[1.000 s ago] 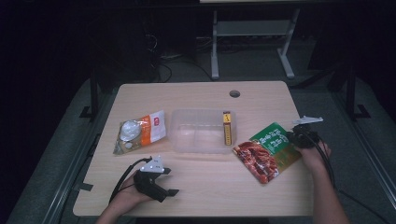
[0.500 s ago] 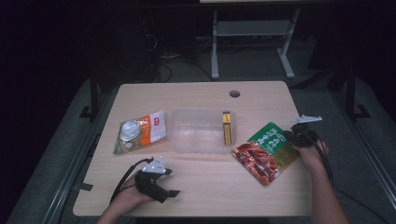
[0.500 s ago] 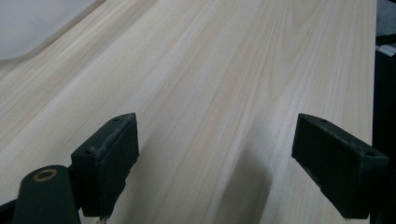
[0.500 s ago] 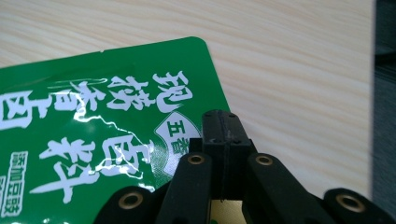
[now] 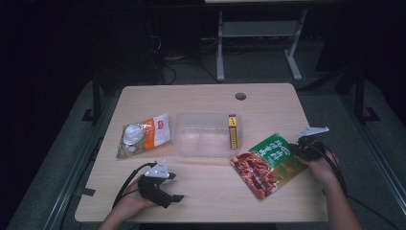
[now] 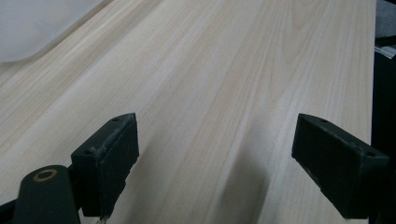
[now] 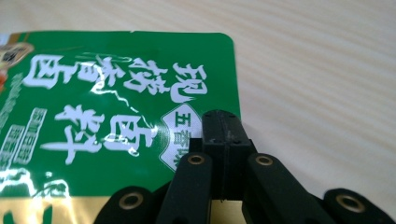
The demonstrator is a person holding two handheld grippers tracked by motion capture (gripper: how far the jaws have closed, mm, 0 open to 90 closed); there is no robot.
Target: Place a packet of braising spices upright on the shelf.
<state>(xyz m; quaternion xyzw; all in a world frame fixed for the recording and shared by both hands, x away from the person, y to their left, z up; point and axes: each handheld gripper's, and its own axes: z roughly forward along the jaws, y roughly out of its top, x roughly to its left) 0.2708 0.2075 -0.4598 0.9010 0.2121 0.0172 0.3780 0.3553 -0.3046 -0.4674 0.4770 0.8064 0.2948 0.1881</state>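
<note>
From the high view, the right gripper point(image 5: 298, 149) is pinching the green end of the seasoning packet point(image 5: 266, 163), which is lying on the table point(image 5: 268, 100) just right of the clear container point(image 5: 207, 134), probably its destination. The left gripper point(image 5: 168, 195) is idling near the front edge.

In the left gripper view, the jaws are standing wide apart over bare wood.

In the right gripper view, the jaws are clamping the seasoning packet's point(image 7: 116, 107) edge (a thin rim suits flat foil).

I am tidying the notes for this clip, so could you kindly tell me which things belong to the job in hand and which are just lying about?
In hand:
right tool
green and red foil pouch

Lying about:
clear plastic tub
orange and white packet
left tool
</note>
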